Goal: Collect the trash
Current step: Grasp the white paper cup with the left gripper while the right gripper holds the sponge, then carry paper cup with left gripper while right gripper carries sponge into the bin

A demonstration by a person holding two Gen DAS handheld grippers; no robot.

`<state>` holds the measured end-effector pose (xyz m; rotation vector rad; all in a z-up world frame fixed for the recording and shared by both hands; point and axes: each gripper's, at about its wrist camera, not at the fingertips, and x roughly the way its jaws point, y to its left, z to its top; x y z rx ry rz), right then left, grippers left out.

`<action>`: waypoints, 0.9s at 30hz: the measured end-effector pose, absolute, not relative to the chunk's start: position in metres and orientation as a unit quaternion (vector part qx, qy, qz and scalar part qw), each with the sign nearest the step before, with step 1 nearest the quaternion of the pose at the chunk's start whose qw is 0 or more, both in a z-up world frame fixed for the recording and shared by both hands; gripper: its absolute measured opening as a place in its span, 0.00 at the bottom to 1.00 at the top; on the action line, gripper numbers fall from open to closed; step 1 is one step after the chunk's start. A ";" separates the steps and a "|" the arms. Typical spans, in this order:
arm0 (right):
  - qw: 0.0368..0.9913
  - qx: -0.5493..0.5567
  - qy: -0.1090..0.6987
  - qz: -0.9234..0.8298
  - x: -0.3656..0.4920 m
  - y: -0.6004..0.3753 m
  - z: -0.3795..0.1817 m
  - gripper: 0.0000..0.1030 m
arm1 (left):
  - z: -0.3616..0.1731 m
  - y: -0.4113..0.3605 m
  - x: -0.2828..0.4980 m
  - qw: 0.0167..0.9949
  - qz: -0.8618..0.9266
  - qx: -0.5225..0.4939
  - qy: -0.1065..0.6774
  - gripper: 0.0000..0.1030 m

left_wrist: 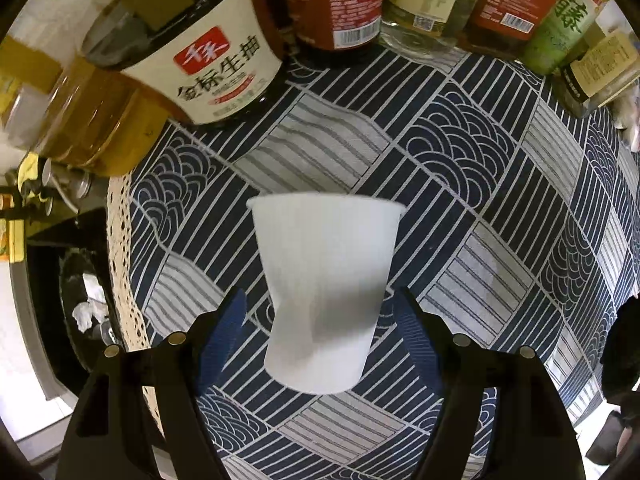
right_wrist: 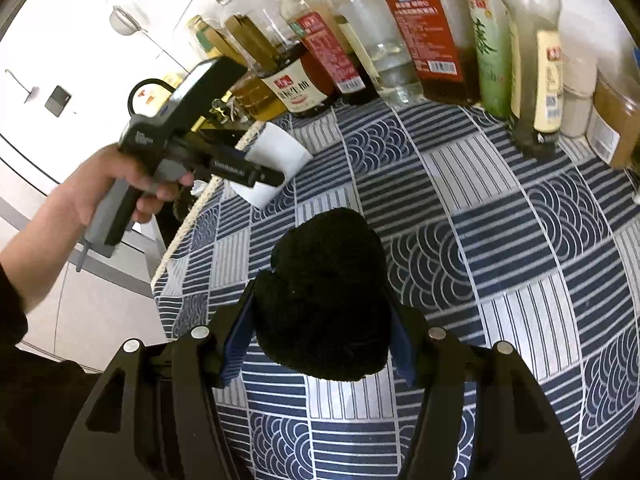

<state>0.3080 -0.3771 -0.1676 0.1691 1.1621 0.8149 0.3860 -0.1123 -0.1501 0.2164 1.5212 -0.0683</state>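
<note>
Trash is in both my grips: left gripper [left_wrist: 320, 316] pinches a dented white cup [left_wrist: 324, 280] above the tablecloth [left_wrist: 460, 184], right gripper [right_wrist: 320, 320] squeezes a black wad [right_wrist: 326, 296]. Dropping both in a bin remains.

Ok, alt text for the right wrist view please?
Right hand-held gripper shut on a dark sponge above a blue patterned tablecloth. Left hand-held gripper holds a white cup near bottles.
</note>
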 end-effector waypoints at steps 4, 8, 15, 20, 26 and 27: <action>0.751 0.082 0.541 0.370 0.300 -0.375 -0.175 0.57 | -0.154 -0.120 0.389 0.715 -0.041 0.115 0.688 0.70; 0.741 0.095 0.553 0.368 0.294 -0.372 -0.181 0.57 | -0.162 -0.123 0.393 0.709 -0.044 0.112 0.695 0.57; 0.738 0.095 0.559 0.366 0.289 -0.365 -0.181 0.57 | -0.158 -0.120 0.385 0.713 -0.052 0.121 0.689 0.56; 0.741 0.092 0.556 0.365 0.282 -0.359 -0.176 0.57 | -0.149 -0.110 0.367 0.722 -0.057 0.117 0.680 0.56; 0.743 0.093 0.550 0.370 0.273 -0.351 -0.168 0.57 | -0.133 -0.097 0.342 0.736 -0.060 0.108 0.665 0.56; 0.743 0.092 0.550 0.370 0.272 -0.348 -0.167 0.57 | -0.130 -0.092 0.335 0.739 -0.060 0.106 0.663 0.56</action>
